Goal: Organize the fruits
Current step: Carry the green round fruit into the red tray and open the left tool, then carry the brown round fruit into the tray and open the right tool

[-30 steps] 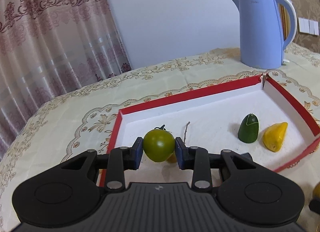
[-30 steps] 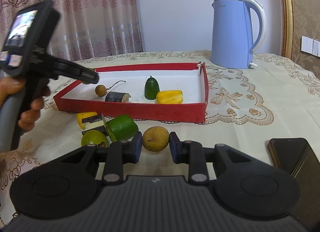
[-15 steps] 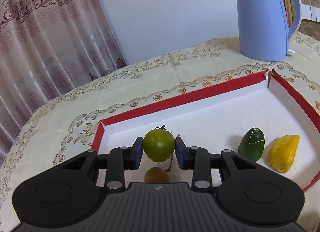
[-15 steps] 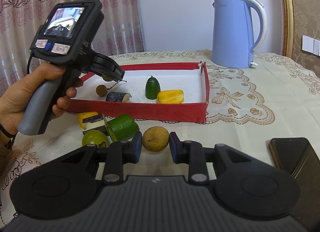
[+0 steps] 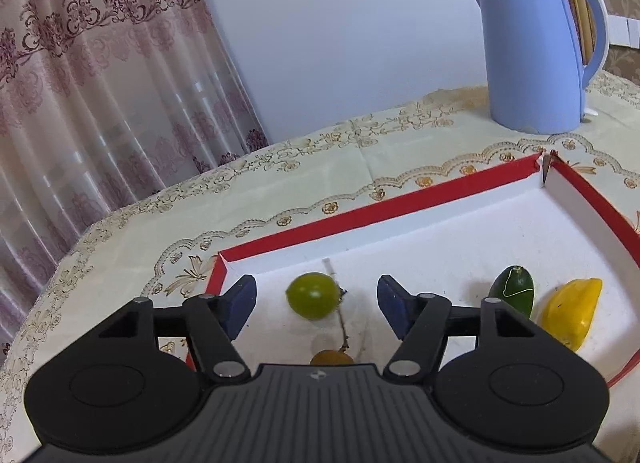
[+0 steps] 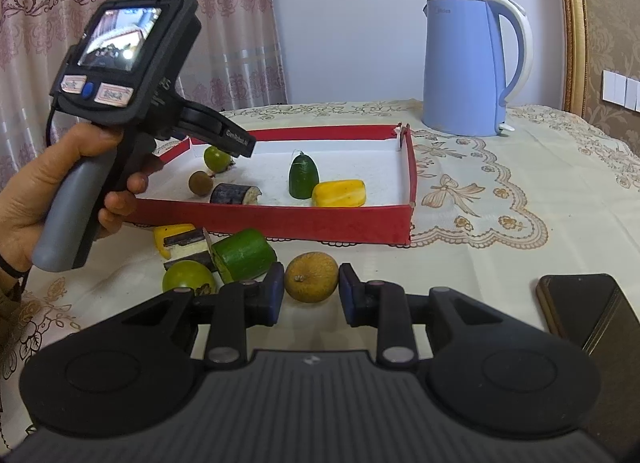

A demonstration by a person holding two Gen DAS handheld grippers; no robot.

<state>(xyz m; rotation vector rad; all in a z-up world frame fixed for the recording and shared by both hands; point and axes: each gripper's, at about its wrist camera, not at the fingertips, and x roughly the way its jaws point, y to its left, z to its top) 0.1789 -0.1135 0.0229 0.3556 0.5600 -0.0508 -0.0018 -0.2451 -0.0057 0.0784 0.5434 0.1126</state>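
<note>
My left gripper (image 5: 316,305) is open above the near left corner of the red tray (image 5: 400,207). A green round fruit (image 5: 313,295) lies free on the tray floor between its jaws, also in the right wrist view (image 6: 216,158). A brown longan (image 5: 332,357) lies just below it. My right gripper (image 6: 311,291) has its pads around a brown round fruit (image 6: 311,277) on the tablecloth in front of the tray (image 6: 280,219), with small gaps on both sides. The tray also holds a dark green piece (image 6: 303,177), a yellow piece (image 6: 339,193) and a dark eggplant piece (image 6: 234,194).
Loose on the cloth left of my right gripper lie a green cucumber chunk (image 6: 244,254), a green round fruit (image 6: 187,277), an eggplant slice (image 6: 188,247) and a yellow piece (image 6: 170,232). A blue kettle (image 6: 472,71) stands behind the tray. A phone (image 6: 588,311) lies at right.
My left gripper has opened and let the green round fruit down onto the tray floor. The right gripper has stayed around the brown fruit.
</note>
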